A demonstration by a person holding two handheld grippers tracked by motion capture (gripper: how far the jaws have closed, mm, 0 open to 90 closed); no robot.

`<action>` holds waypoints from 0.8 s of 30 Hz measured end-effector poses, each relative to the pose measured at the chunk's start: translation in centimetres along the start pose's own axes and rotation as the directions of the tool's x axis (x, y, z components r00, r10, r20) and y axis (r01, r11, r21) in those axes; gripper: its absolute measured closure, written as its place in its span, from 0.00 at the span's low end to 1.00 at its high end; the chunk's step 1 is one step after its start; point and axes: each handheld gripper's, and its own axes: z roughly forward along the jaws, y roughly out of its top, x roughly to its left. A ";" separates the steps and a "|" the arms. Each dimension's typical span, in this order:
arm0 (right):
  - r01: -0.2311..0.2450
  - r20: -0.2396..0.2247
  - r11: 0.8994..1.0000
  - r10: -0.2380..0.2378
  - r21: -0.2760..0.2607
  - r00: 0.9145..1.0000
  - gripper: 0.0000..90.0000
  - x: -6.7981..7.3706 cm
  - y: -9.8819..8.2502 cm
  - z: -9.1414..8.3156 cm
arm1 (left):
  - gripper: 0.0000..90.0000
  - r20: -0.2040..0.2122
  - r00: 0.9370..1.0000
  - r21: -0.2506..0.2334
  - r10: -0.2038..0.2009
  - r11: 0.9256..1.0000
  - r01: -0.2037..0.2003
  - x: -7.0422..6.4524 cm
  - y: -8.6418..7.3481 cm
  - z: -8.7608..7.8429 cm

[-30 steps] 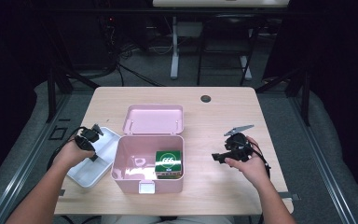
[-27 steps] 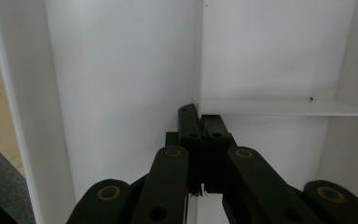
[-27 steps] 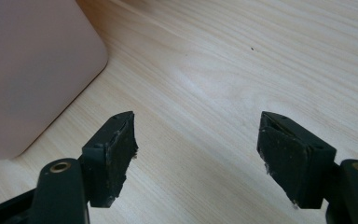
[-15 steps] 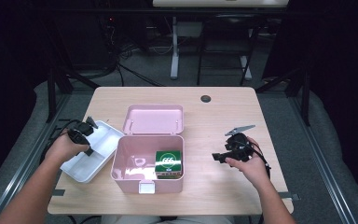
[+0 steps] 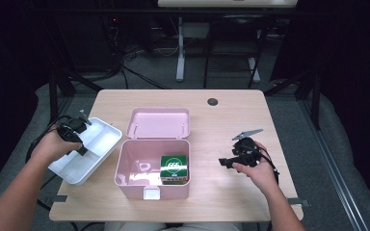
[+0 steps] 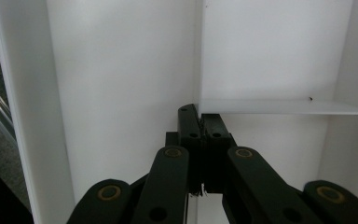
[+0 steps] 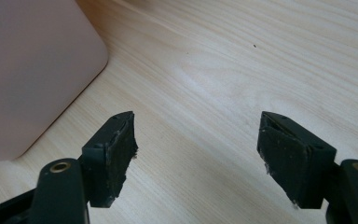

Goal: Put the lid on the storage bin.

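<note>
Dark surroundings frame a wooden counter (image 5: 231, 115); left hand-held gripper (image 5: 79, 142) is clamped on the white tray's (image 5: 99, 144) divider beside the pink box (image 5: 152, 168), right hand-held gripper (image 5: 229, 162) rests jaws apart

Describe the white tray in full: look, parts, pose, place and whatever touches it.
The white tray looks like smooth, matte plastic: a shallow rectangle with raised walls and thin inner dividers forming compartments, all bare. It sits at an angle at the table's left edge, beside the open pink box, partly over the edge and seemingly lifted. The left gripper is clamped shut on an inner divider wall; whether it touches the box cannot be told.
</note>
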 end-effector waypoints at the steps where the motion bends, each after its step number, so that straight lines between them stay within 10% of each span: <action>1: 0.000 0.000 1.000 0.000 0.000 1.000 0.31 0.0 0.0 0.0 | 0.99 -0.004 1.000 -0.003 0.004 1.000 -0.004 -0.1 0.0 -0.3; 17: -0.004 -0.001 1.000 0.004 0.004 1.000 0.31 -0.1 -0.1 0.0 | 0.99 -0.023 0.990 -0.044 0.138 0.989 -0.139 -1.9 0.8 -4.8; 24: -0.005 -0.005 1.000 0.005 0.006 1.000 0.31 -0.1 -0.1 0.1 | 0.99 -0.026 0.959 -0.054 0.282 0.958 -0.283 -4.0 0.9 -6.2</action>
